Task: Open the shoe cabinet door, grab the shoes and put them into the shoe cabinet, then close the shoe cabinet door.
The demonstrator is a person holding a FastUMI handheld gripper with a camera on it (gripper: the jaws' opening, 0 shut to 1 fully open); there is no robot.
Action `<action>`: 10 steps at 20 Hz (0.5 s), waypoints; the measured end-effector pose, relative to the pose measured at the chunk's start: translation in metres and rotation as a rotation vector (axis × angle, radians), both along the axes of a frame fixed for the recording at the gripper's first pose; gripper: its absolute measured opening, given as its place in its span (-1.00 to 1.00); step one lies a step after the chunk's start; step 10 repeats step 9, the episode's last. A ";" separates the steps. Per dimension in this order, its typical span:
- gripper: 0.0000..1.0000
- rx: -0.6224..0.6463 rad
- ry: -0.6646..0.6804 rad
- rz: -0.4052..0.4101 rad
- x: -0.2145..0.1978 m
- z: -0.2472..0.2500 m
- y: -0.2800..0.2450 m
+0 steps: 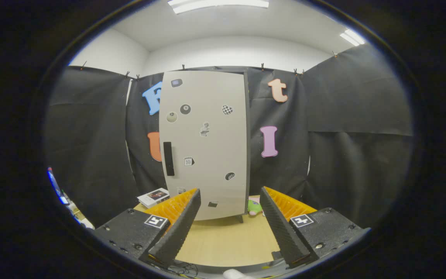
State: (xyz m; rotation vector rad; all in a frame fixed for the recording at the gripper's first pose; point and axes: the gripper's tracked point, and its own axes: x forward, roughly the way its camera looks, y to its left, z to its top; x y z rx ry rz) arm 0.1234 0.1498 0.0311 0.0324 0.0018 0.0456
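The gripper (230, 201) points straight ahead at twelve o'clock, its two fingers (182, 221) spread wide apart with nothing between them but bare wooden table top (227, 240). Beyond the fingers, dead ahead, stands the shoe cabinet (203, 143), a tall pale box on the far part of the table. Its door (207, 170) is closed flat against the front and dotted with small stickers. A dark vertical handle (168, 158) sits on the door's left side, at about eleven o'clock from the gripper. At roughly ten o'clock, beside the cabinet's foot, a small white box (153, 197) lies on the table. At about one o'clock, just past the cabinet's right lower corner, a green and pink soft toy (254, 206) peeks out. Black cloth walls stand all around, under white ceiling lights (218, 4).
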 end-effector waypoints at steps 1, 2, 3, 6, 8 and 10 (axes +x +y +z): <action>1.00 0.000 -0.001 0.003 0.001 0.000 0.001; 1.00 0.005 -0.004 0.005 0.000 0.001 0.001; 1.00 0.011 -0.008 0.007 0.001 0.002 0.003; 1.00 0.006 -0.001 0.014 0.003 -0.001 0.004; 1.00 0.003 0.008 0.018 0.003 -0.003 0.006; 1.00 0.005 0.011 0.018 0.004 -0.005 0.006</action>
